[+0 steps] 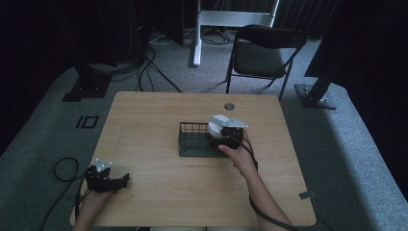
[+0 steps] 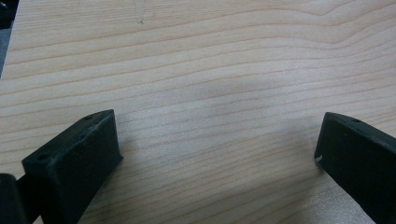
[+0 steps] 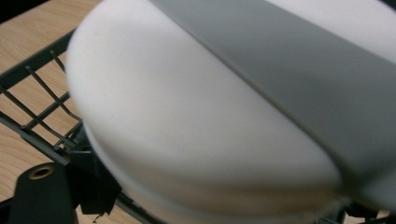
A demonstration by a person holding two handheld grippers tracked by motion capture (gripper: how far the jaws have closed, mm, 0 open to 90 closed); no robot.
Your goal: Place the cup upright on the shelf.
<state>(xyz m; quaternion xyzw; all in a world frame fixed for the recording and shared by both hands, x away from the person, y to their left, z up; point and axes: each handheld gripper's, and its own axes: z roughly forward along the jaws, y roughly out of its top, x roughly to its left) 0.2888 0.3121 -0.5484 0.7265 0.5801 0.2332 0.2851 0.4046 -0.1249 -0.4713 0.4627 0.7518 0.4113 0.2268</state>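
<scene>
Sitting at the right end of a dark wire basket [image 1: 195,140], a round white object [image 1: 220,124] with a grey band across it is the central thing here; what it is exactly cannot be told. In the right gripper view the white object [image 3: 196,121] looms very close and slightly blurred, above the basket's wire grid [image 3: 42,100], with one black jaw showing at about seven o'clock. The right gripper [image 1: 230,134] sits directly against the object at the basket's right end, held by the person's right hand [image 1: 240,155]. Whether its jaws are clenched on the object or released cannot be told.

The basket stands a little right of the middle of a light wooden table [image 1: 154,192]. Toward eight o'clock on the table, near its front left corner and well apart from the basket, the left gripper [image 1: 122,180] rests in the person's left hand [image 1: 94,199]. In the left gripper view its jaws are spread wide and released, with bare wood grain [image 2: 210,93] between them.

Beyond the table, at about one o'clock, a black folding chair [image 1: 262,53] stands on grey carpet [image 1: 346,144].
</scene>
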